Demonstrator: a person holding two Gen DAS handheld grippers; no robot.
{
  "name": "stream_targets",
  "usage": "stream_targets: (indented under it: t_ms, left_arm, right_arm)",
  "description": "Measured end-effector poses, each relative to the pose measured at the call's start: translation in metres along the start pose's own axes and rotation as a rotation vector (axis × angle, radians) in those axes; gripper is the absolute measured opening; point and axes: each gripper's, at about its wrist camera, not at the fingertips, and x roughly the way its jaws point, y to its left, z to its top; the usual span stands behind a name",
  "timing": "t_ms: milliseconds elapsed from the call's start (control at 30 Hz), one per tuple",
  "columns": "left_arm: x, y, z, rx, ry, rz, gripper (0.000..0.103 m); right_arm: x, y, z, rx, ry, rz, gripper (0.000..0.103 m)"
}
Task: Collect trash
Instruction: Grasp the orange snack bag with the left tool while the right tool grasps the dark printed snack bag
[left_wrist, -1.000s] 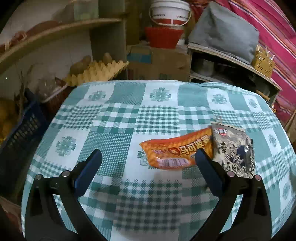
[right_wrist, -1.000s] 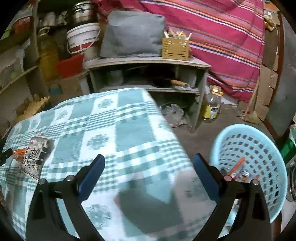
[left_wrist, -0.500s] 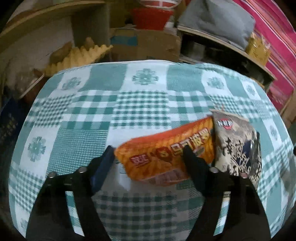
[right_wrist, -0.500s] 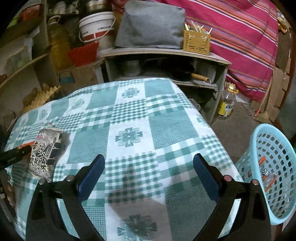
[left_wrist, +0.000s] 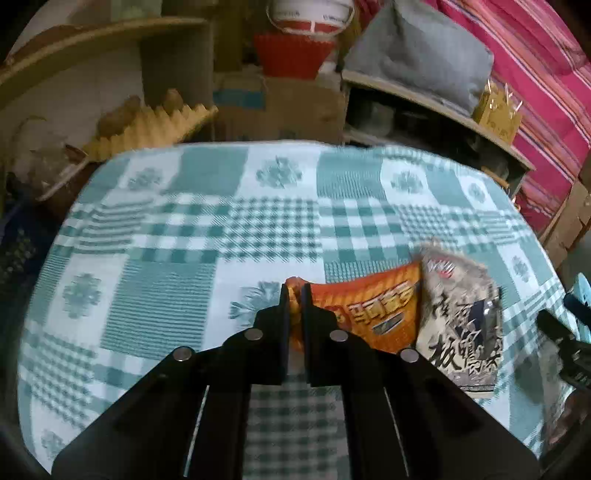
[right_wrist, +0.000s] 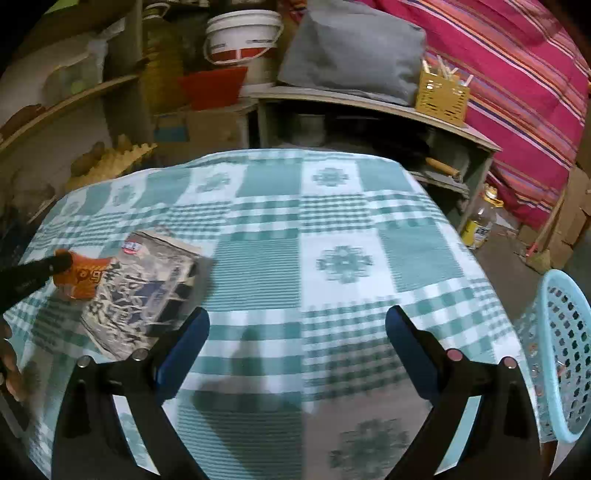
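An orange snack wrapper (left_wrist: 373, 306) lies on the green checked tablecloth (left_wrist: 184, 258), and my left gripper (left_wrist: 294, 291) is shut on its left end. Right beside it lies a grey printed packet (left_wrist: 461, 325), partly over the wrapper's right edge. In the right wrist view the same packet (right_wrist: 144, 291) sits at the left, with the orange wrapper (right_wrist: 85, 277) pinched by the left gripper's dark tip (right_wrist: 44, 267). My right gripper (right_wrist: 297, 325) hangs open above bare cloth, to the right of the packet, with nothing between its fingers.
A light blue perforated basket (right_wrist: 565, 350) stands off the table's right edge, with some bits inside. Behind the table are shelves (right_wrist: 369, 107), a white bucket (right_wrist: 242, 35), a red tub (right_wrist: 214, 86), a grey cushion (right_wrist: 354, 48), yellow egg trays (left_wrist: 147, 127) and an oil bottle (right_wrist: 480, 221) on the floor.
My left gripper came forward over the orange wrapper and closed on its left end. The right gripper swung left from the basket side towards the grey packet, staying open.
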Motion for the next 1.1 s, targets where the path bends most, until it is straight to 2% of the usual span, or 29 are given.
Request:
stream_targets:
  t_ms: [167, 433, 500, 533, 600, 667, 700, 767, 900, 1100]
  left_arm:
    - [-0.026, 0.022, 0.000, -0.050, -0.060, 0.021, 0.004]
    - [-0.038, 0.048, -0.010, -0.082, -0.061, 0.044, 0.004]
    - [-0.039, 0.052, -0.012, -0.080, -0.061, 0.057, 0.004]
    - [-0.039, 0.053, -0.012, -0.080, -0.060, 0.062, 0.004]
    - [-0.040, 0.057, -0.013, -0.083, -0.061, 0.068, 0.004]
    - [-0.041, 0.057, -0.014, -0.087, -0.064, 0.069, 0.004]
    - [-0.041, 0.057, -0.014, -0.088, -0.067, 0.069, 0.004]
    - [-0.043, 0.053, -0.014, -0.088, -0.073, 0.070, 0.004]
    - [-0.049, 0.041, -0.012, -0.085, -0.093, 0.059, 0.004]
    - [-0.071, 0.015, -0.008, -0.084, -0.154, 0.005, 0.004]
  right_arm:
    - [0.000, 0.028, -0.001, -0.014, 0.009, 0.059, 0.094]
    - [0.018, 0.078, -0.007, -0.096, 0.076, 0.078, 0.092]
    - [0.024, 0.087, -0.010, -0.120, 0.104, 0.070, 0.086]
    - [0.026, 0.088, -0.011, -0.121, 0.113, 0.077, 0.080]
    - [0.027, 0.085, -0.012, -0.096, 0.128, 0.118, 0.071]
    - [0.024, 0.084, -0.011, -0.106, 0.122, 0.126, 0.044]
    - [0.023, 0.083, -0.011, -0.109, 0.122, 0.135, 0.038]
    - [0.020, 0.078, -0.012, -0.106, 0.122, 0.145, 0.019]
    - [0.013, 0.057, -0.011, -0.056, 0.107, 0.162, 0.016]
    - [-0.015, 0.010, 0.000, 0.013, 0.031, 0.150, 0.015]
